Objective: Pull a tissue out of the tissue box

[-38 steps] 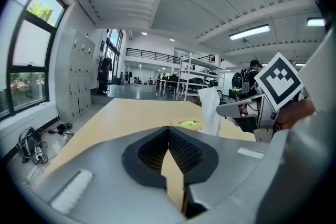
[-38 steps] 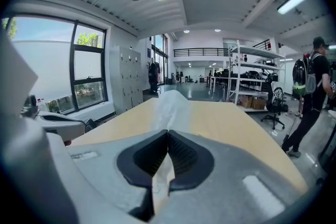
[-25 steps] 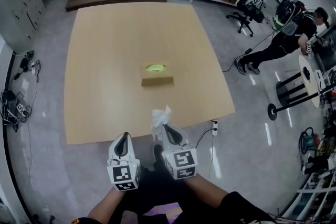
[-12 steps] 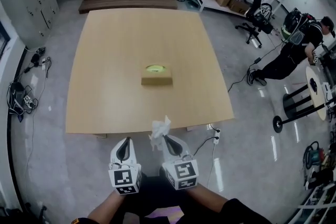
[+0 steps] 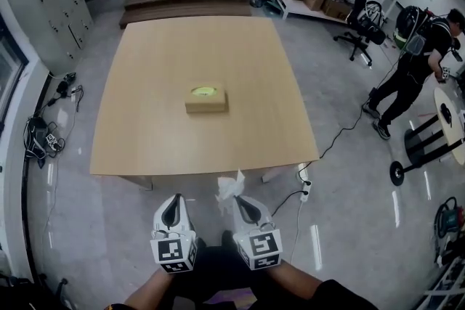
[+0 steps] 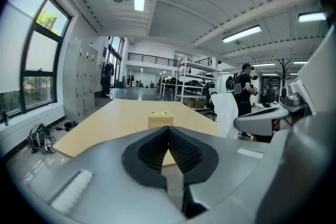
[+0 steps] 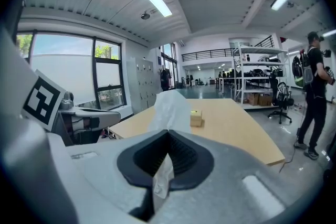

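— Where's the tissue [image 5: 231, 187]?
— Pinched in the right gripper [image 5: 242, 204], fingers closed on it, beyond the tabletop's [image 5: 145, 83] near edge, well apart from the tissue box [image 5: 207, 100].
— The left gripper [image 5: 173, 204]?
— Fingers closed on nothing. The box's yellow-green slot faces up.

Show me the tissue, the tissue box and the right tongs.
tissue [image 5: 231, 186]: head view, its crumpled upper part.
tissue box [image 5: 207, 104]: head view, its near side wall.
right tongs [image 7: 168, 132]: right gripper view, where the two tips meet.
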Motion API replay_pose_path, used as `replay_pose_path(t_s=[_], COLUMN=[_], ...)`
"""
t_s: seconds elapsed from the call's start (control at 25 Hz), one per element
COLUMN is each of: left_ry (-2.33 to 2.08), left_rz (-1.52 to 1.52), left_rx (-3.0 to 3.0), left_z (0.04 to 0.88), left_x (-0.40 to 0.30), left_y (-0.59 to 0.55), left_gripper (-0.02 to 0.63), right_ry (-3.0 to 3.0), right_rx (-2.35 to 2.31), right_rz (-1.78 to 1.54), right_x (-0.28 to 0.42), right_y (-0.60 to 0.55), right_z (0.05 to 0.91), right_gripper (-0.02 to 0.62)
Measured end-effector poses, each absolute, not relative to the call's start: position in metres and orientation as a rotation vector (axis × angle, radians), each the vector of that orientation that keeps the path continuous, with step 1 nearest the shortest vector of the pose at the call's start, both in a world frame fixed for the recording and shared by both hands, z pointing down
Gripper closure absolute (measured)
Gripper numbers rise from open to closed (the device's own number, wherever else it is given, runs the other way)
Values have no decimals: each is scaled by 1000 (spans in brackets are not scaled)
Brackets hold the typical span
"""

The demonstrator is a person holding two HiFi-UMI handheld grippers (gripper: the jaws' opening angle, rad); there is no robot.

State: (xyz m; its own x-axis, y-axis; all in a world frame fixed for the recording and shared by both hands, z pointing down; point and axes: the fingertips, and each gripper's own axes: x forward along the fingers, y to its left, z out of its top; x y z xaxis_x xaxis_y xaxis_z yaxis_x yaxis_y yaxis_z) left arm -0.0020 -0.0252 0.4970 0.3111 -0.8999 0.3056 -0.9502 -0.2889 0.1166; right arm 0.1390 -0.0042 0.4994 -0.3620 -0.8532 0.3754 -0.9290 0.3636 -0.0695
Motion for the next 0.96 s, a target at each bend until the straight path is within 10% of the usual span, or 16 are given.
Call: replay_pose_path(t_s=[0.96], left_ry=[-1702], left_rz=[244], left_rx=[2309], left_z=[507], left_x=[51], left_y=[44], left_gripper=[588], right_ry=[-2377], right_rx=[1553], right_rz=[367], right_x=[190], right_y=[58], right_z=[507], right_gripper=[603])
